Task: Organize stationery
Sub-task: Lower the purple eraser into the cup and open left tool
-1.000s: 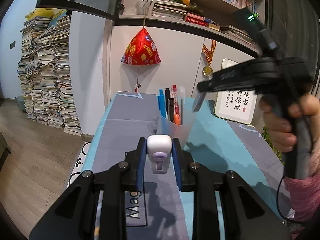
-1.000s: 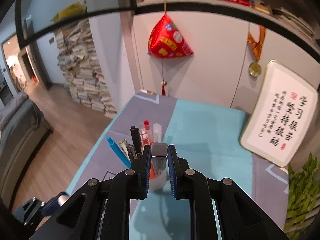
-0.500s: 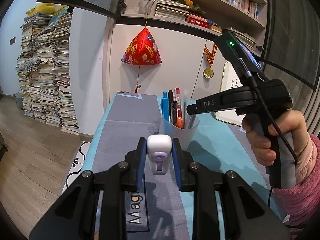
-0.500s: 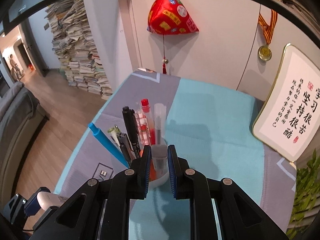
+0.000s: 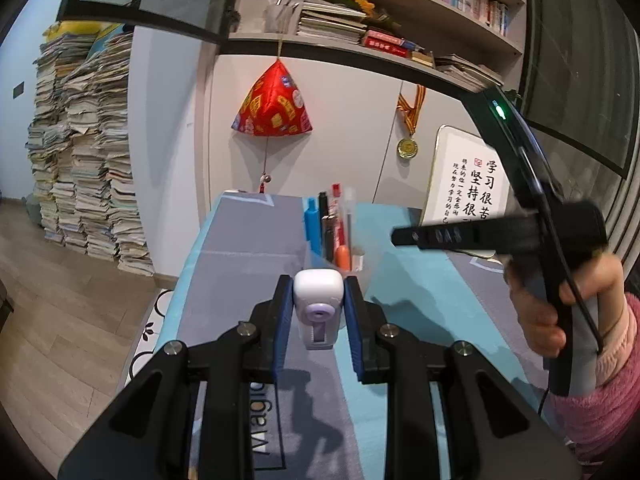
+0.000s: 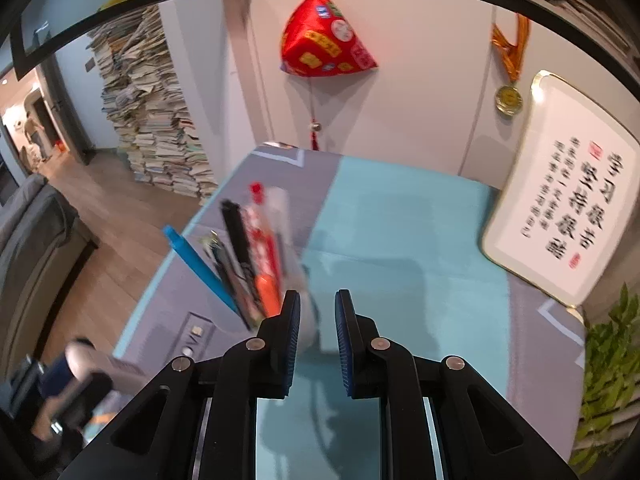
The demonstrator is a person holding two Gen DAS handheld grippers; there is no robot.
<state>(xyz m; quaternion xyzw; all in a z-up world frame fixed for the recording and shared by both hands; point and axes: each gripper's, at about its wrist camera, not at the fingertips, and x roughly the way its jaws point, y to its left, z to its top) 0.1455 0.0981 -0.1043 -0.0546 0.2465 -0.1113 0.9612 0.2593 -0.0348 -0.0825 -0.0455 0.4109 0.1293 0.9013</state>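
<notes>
My left gripper [image 5: 319,280] is shut on a small white and lilac correction tape [image 5: 319,304], held low over the grey cloth just before the pen cup [image 5: 374,258]. The translucent cup holds several pens [image 5: 336,220], a blue one among them. My right gripper [image 6: 317,300] hovers to the right of the cup [image 6: 307,320], its blue pads apart with nothing between them. In the left wrist view that gripper [image 5: 400,236] points left toward the cup, held by a hand in a pink sleeve [image 5: 600,380]. The correction tape [image 6: 84,356] shows blurred at the lower left.
A grey and teal cloth [image 6: 400,240] covers the table. A framed calligraphy board [image 6: 560,208] leans on the wall at the back right, with a green plant [image 6: 608,360] beside it. Tall book stacks [image 5: 80,160] stand on the floor past the table's left edge.
The right gripper had a small grey piece between its pads over the cup; now the pads stand wider and empty, and it has shifted right of the cup. The left gripper has kept still.
</notes>
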